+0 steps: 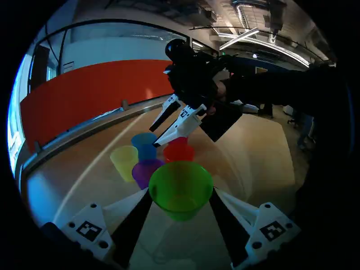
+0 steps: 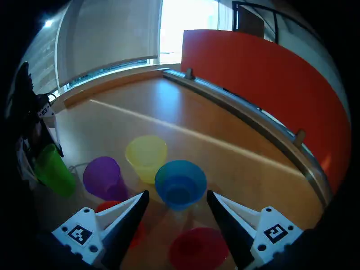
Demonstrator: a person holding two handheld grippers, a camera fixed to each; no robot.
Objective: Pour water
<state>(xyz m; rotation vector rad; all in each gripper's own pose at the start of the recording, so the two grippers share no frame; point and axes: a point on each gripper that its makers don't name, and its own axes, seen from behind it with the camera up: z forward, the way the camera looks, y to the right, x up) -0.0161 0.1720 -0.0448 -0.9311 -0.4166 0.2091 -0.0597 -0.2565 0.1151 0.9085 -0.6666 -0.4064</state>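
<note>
My left gripper is shut on a green cup, which I hold up close to the camera. In the right gripper view the green cup leans at the left edge. Beyond it on the wooden table stand a yellow cup, a purple cup, a blue cup and a red cup. My right gripper, held by a hand in a dark sleeve, reaches down beside the blue cup. It stands open, with the blue cup just ahead between its fingertips.
The table runs far back to a raised rail under an orange partition. A red cup sits low between the right fingers, and a further red shape lies partly behind the left finger. The yellow cup and the purple cup crowd the blue one.
</note>
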